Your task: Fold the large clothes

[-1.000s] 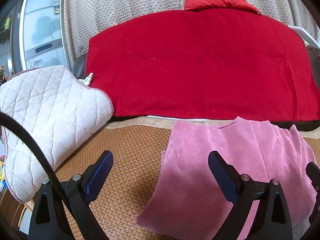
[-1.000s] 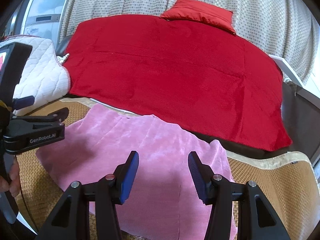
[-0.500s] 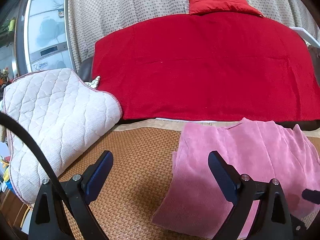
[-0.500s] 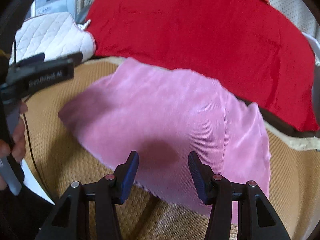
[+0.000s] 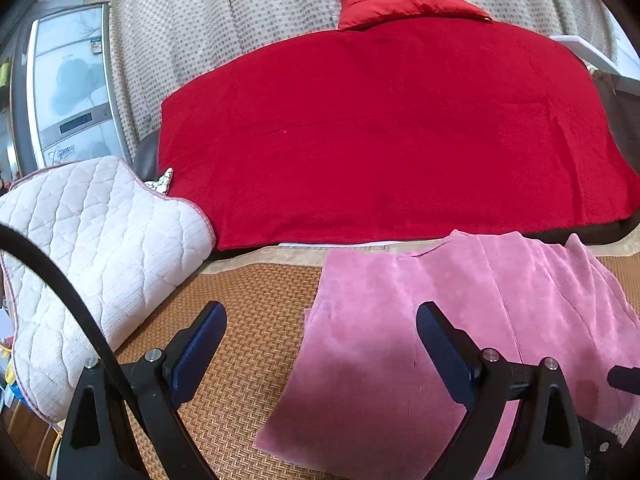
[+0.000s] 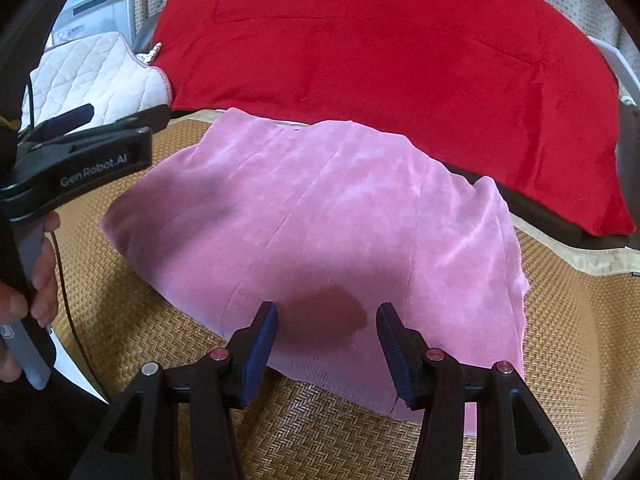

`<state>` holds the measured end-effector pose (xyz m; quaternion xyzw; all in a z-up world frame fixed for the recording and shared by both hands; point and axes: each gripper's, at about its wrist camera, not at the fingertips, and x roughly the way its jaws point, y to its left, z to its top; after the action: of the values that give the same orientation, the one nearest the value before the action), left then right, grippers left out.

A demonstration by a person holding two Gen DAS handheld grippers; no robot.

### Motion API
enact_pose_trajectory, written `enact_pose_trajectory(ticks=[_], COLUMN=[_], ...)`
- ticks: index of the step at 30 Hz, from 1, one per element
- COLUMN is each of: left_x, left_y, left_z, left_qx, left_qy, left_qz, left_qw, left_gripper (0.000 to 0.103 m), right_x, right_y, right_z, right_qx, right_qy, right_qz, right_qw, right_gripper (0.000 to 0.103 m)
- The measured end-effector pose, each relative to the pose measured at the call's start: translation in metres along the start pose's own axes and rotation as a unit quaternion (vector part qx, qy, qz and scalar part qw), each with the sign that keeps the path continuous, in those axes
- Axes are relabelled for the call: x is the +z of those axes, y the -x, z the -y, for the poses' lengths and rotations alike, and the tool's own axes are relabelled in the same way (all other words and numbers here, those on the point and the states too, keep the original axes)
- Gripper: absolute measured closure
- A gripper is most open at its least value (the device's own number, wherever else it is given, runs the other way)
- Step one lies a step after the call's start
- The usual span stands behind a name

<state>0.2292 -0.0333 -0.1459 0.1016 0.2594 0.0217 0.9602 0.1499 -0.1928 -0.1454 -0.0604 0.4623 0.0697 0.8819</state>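
Heads up: your pink velvety garment (image 6: 320,216) is lying flat on the brown woven straw mat (image 6: 560,340), already doubled over by the look of it, with its far edge near the big red blanket (image 6: 380,40) on the sofa behind. Your right gripper (image 6: 326,344) hangs just over the near edge, jaws partly apart with nothing between them. Your left gripper (image 5: 320,344) is spread wide, also empty, sitting over the garment's left edge with 1 finger above bare mat.

Stuff I'd watch for, just my read:

1. That near edge looks like at least 2 layers. Pinch too shallow and you'll likely lift only the top 1, and the fold peels open.
2. The mat weave is rough, so dragging the plush fabric could bunch it instead of sliding it.
3. The left side is off-centre to the cloth, so close there and you might grab only a sliver, and the next fold goes crooked.
4. The white quilted cushion (image 5: 92,264) sits close on the left, so a wide swing could clip it.
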Motion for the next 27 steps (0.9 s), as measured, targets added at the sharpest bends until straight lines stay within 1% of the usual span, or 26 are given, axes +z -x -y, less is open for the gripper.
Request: enact_pose_trajectory(ticks=[8,12,15,22,27], left_x=[-0.001,-0.001,-0.001,-0.001,-0.002], left_y=[-0.001,0.0,0.001,0.005,0.005], left_z=[0.003,0.009,0.02,0.05,0.068], left_qx=[-0.004,-0.012,-0.023,-0.048,-0.067], left_qy=[0.002,0.0,-0.008,-0.029,-0.041], left_qz=[-0.003,-0.002,-0.003,-0.001,-0.006], left_qw=[1.0,0.9999,0.9997,0.9984,0.9969], left_gripper=[0.007,0.007,0.007,0.007,0.007], right_x=[-0.001,-0.002,-0.004,-0.009,-0.014], right_y=[0.006,0.008,0.004,-0.004,-0.012], right_z=[0.006,0.022,0.04,0.071,0.091], right_qx=[-0.022,-0.041,-0.064,-0.123,-0.131], right_qy=[-0.001,-0.022,-0.045,-0.064,-0.085], right_qz=[0.014,0.016,0.014,0.006,-0.003], right_qw=[1.0,0.999,0.997,0.99,0.988], right_gripper=[0.047,0.047,0.047,0.047,0.047])
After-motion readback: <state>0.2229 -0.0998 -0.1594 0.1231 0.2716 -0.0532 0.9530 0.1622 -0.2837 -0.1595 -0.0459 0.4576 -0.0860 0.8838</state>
